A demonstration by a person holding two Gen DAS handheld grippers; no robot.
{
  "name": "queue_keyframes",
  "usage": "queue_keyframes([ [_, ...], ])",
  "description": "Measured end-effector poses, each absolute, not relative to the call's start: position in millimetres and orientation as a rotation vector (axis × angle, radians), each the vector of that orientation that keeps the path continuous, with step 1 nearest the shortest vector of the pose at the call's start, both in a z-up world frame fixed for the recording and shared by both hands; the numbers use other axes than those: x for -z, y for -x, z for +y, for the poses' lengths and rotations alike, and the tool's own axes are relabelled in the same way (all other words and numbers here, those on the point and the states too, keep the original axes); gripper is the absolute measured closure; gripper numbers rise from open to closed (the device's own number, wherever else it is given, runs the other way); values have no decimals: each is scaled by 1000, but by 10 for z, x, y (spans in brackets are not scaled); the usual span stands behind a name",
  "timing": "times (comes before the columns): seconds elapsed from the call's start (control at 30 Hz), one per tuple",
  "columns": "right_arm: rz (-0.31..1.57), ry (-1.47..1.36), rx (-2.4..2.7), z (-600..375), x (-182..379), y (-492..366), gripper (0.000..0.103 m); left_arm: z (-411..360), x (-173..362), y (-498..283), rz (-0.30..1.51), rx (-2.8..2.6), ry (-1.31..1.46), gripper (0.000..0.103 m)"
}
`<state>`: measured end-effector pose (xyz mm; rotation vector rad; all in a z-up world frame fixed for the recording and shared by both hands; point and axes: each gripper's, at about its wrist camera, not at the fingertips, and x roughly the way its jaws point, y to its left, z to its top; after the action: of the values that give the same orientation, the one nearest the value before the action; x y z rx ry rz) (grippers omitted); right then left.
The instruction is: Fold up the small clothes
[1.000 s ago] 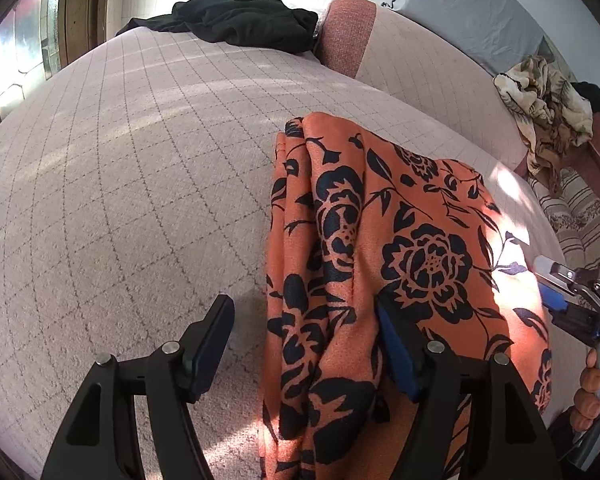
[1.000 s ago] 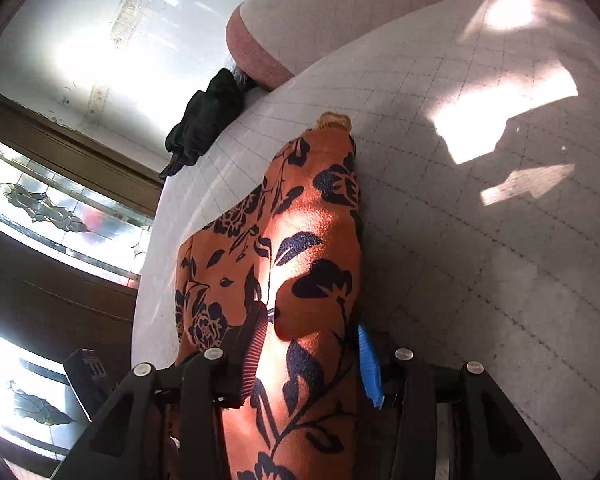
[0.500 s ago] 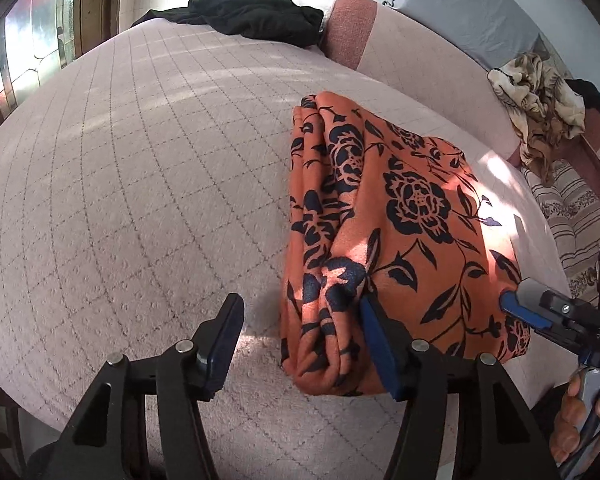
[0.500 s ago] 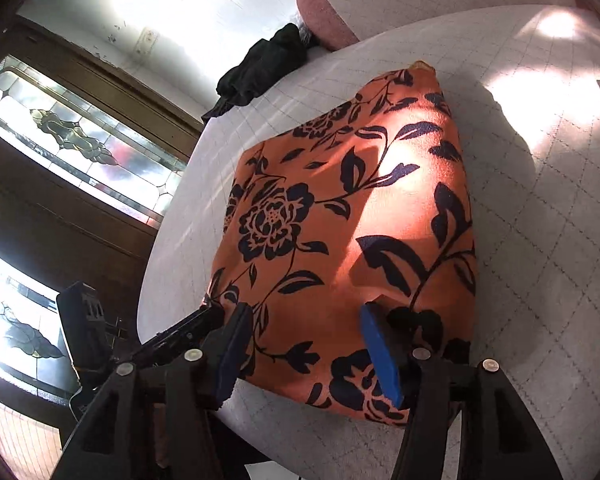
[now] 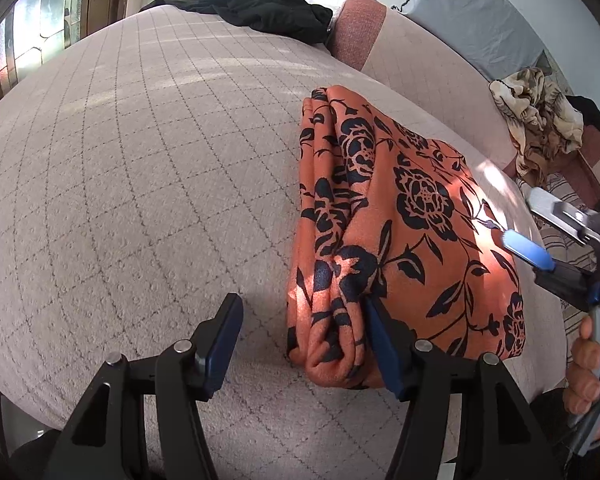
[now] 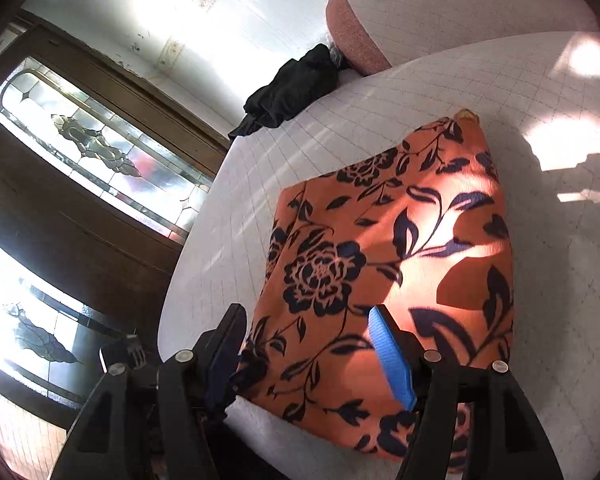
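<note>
The folded garment (image 5: 412,216) lay flat on the bed (image 5: 140,184), near its front edge and toward the right side in the left wrist view. A dark garment (image 5: 256,10) lay at the far end of the bed, just beside a bolster (image 5: 358,30) to its right. Behind the bolster sat a pillow (image 5: 472,20), and farther right a crumpled cloth (image 5: 540,120) was heaped beyond the bed's edge. The left tool (image 5: 300,344) stood at the folded garment's near left corner; the right tool (image 6: 304,352) stood over its near right edge. Glazed door panels (image 6: 96,152) stood beyond the bed's left side.
</note>
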<state>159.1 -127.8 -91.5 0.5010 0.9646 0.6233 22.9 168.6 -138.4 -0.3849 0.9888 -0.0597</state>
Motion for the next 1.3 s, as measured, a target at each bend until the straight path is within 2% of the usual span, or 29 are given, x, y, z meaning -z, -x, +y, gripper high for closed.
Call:
queue_keyframes([
  [0.1, 1149, -517, -553, -1244, 1340, -1925, 32, 1670, 1384, -229, 983, 63, 371, 38],
  [0.3, 985, -560, -636, -1275, 935, -1828, 29, 1671, 1392, -246, 979, 63, 367, 37],
  [0.4, 1127, -570, -573, -1265, 1354, -2028, 27, 1672, 1398, -254, 976, 68, 366, 36],
  [0.53, 1002, -636, -644, -1381, 1082, -1837, 27, 1777, 1338, -202, 954, 53, 423, 36],
  [0.67, 921, -629, -615, -1694, 917, -1527, 27, 1885, 1072, -121, 853, 79, 463, 36],
  [0.73, 915, -640, -583, -1903, 978, -1410, 27, 1887, 1009, -225, 854, 110, 474, 34],
  [1.0, 952, -717, -491, -2390, 1343, -1475, 25, 1633, 1160, -829, 964, 116, 368, 34],
  [1.3, 982, -679, -497, -2292, 1416, -1490, 25, 1453, 1078, -808, 960, -12, 180, 33],
])
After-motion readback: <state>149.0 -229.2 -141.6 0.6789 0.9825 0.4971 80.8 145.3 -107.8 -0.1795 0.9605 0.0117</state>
